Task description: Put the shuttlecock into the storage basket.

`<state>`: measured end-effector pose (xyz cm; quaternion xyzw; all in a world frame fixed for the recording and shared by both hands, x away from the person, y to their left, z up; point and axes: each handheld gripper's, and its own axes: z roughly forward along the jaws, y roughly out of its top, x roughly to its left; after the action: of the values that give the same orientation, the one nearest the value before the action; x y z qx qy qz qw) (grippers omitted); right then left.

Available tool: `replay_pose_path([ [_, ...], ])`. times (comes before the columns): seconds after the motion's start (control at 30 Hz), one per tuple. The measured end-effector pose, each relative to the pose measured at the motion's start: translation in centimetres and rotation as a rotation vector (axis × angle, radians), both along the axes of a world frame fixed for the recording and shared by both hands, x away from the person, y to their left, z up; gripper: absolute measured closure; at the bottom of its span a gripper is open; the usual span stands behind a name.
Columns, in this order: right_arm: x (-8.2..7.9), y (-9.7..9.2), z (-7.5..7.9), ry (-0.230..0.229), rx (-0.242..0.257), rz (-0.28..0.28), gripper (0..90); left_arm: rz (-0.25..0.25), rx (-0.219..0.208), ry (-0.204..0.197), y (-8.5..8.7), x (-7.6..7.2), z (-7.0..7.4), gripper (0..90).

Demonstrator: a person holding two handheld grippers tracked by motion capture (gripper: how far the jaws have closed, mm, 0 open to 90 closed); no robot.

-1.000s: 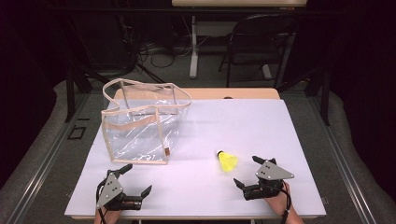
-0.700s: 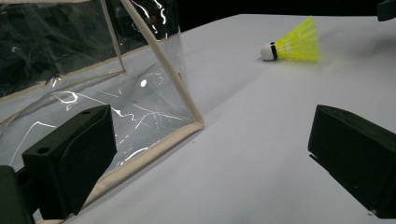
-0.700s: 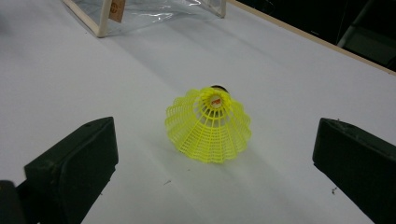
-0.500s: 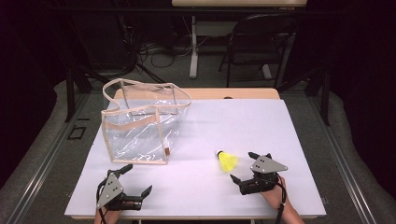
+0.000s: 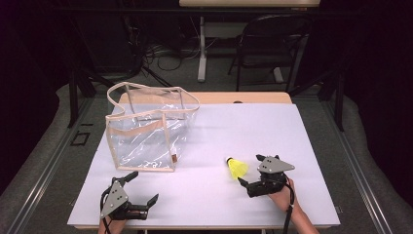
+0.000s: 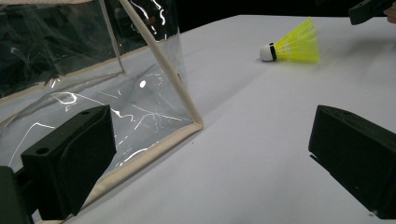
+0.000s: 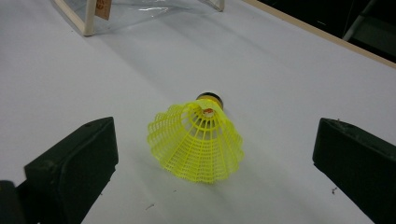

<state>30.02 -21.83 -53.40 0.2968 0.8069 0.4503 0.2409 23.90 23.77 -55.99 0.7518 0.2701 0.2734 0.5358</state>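
A yellow shuttlecock with a white cork lies on its side on the white table. My right gripper is open just right of it, and its jaws stand on either side of the skirt without touching. In the right gripper view the shuttlecock lies skirt-first between the spread jaws of the right gripper. A clear bag with beige trim stands upright at the left. My left gripper rests open near the front edge, just below the bag. In the left gripper view the bag's corner and the shuttlecock lie ahead.
A wooden strip borders the table's far edge. Beyond it stand a dark chair and table legs over a dark floor. White tabletop stretches between the bag and the shuttlecock. The bag's small tan label faces the right gripper.
My right gripper has moved left and a little forward, so its open jaws now flank the shuttlecock's skirt. The left gripper, bag and shuttlecock have stayed put.
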Motion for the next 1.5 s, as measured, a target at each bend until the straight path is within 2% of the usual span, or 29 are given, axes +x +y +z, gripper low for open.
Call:
replay_pose_path([
  [0.77, 2.0, 0.5, -0.7, 0.077, -0.044, -0.02, 0.6, -0.005, -0.001, 0.001, 0.0, 0.0, 0.0, 0.1],
  [1.03, 2.3, 0.8, -0.9, 0.092, -0.071, -0.045, 14.2, -0.002, -0.002, -0.001, 0.1, -0.1, 0.0, 0.1],
  [1.17, 2.3, 1.0, -0.9, 0.089, -0.08, -0.047, 18.1, -0.004, 0.0, -0.003, 0.1, -0.1, 0.1, 0.1],
  [1.33, 2.2, 1.6, -0.9, 0.084, -0.108, -0.05, 31.3, -0.003, 0.001, -0.003, 0.1, -0.1, 0.1, 0.1],
  [1.5, 2.3, 1.8, -0.9, 0.087, -0.125, -0.058, 40.0, -0.004, 0.002, -0.003, 0.1, -0.1, 0.1, 0.0],
])
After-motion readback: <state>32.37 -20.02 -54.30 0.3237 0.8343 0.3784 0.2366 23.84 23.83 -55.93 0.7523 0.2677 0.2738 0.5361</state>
